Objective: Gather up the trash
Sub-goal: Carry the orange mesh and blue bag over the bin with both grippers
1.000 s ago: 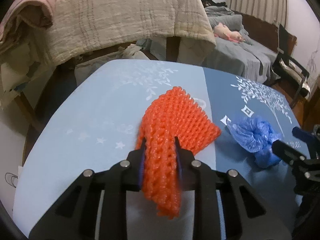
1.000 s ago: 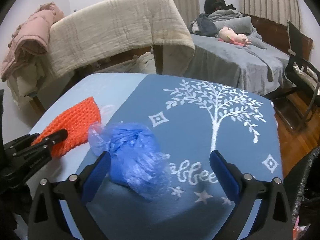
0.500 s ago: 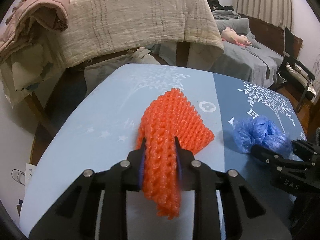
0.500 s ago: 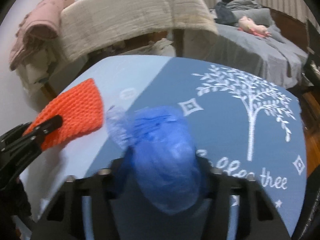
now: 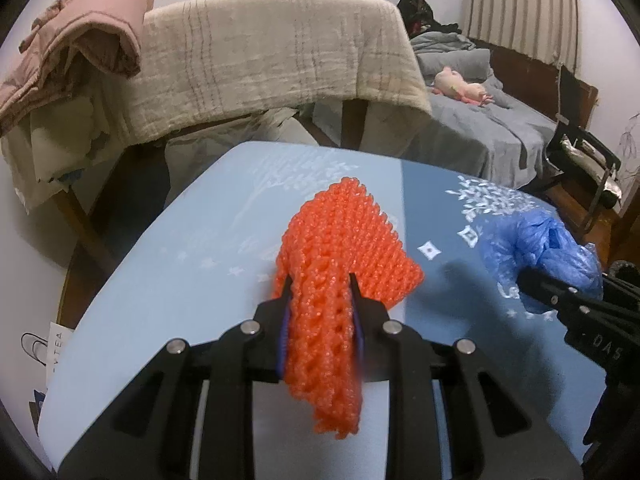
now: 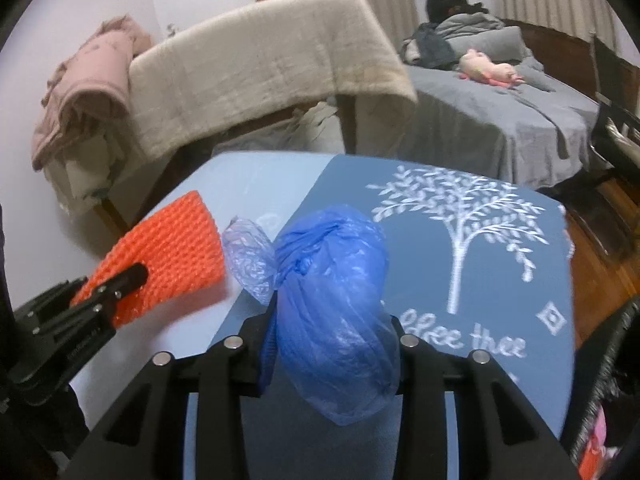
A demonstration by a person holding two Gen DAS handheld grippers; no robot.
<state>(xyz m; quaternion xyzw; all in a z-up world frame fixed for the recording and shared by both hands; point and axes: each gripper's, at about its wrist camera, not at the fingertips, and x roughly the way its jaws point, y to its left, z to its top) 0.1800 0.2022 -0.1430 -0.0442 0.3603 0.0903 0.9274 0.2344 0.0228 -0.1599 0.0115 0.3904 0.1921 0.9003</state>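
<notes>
An orange foam net (image 5: 344, 232) hangs from my left gripper (image 5: 319, 280), which is shut on it and holds it just above the blue tablecloth (image 5: 180, 260). Seen from the right wrist, the net (image 6: 172, 240) is at the left with the left gripper (image 6: 128, 280) on it. A crumpled blue plastic bag (image 6: 332, 280) sits between the pads of my right gripper (image 6: 332, 316). Its jaws are closing and squeeze the bag, which is off the cloth (image 6: 480, 272). From the left wrist, the bag (image 5: 540, 248) and right gripper (image 5: 532, 280) are at the right.
Behind the table stands a chair draped with a beige blanket (image 5: 272, 52) and a pink jacket (image 5: 80, 40). A bed with a grey cover (image 5: 500, 128) and a pink plush toy (image 6: 488, 68) lies at the back right. A black chair (image 5: 580, 152) is at the far right.
My right gripper went from wide open around the blue bag to closed on it and lifted it. The left gripper rose a little with the orange net.
</notes>
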